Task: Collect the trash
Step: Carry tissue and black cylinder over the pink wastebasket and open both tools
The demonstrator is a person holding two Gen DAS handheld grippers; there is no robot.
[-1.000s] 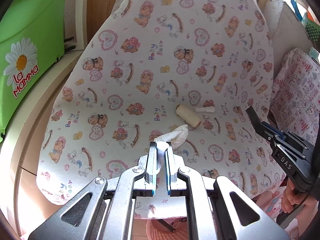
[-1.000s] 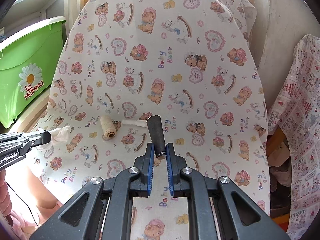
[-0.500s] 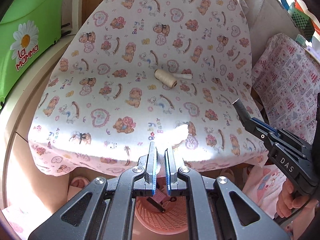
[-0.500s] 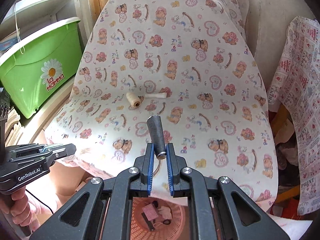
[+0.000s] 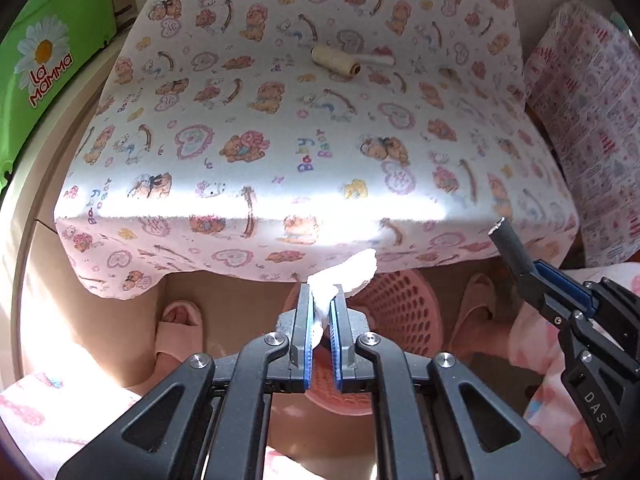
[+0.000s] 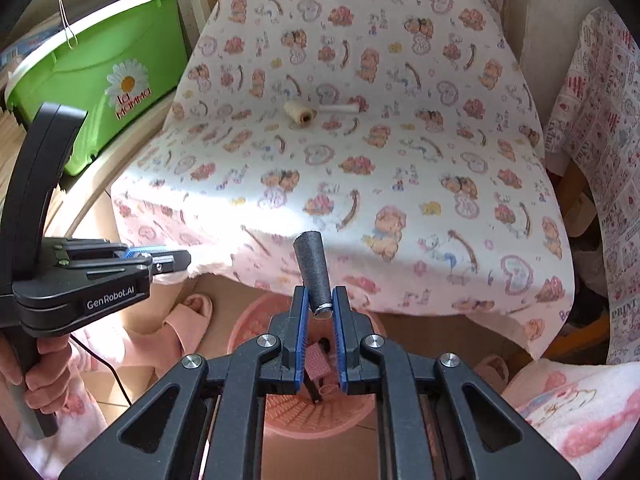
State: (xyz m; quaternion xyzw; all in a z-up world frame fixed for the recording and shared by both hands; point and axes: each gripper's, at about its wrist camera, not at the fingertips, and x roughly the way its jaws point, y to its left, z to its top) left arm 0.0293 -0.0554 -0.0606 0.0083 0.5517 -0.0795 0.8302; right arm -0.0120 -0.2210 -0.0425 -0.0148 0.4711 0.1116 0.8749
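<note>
Left gripper [image 5: 321, 304] clamped on white tissue wad [image 5: 348, 274], right gripper [image 6: 320, 307] clamped on dark tube [image 6: 313, 270], both past desk [image 5: 280, 168] front edge, above pink basket [image 6: 248, 320], thread spool [image 5: 335, 61] mid-desk

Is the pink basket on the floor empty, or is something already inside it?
Not empty. In the right wrist view, the pink basket already holds a small pink checkered piece and other small bits, seen between the jaws.

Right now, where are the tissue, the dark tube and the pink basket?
tissue [image 5: 352, 270]: left wrist view, on the white wad sticking out past the claw tips.
dark tube [image 6: 312, 270]: right wrist view, mid-shaft above the claw.
pink basket [image 5: 404, 308]: left wrist view, on its perforated wall.
</note>
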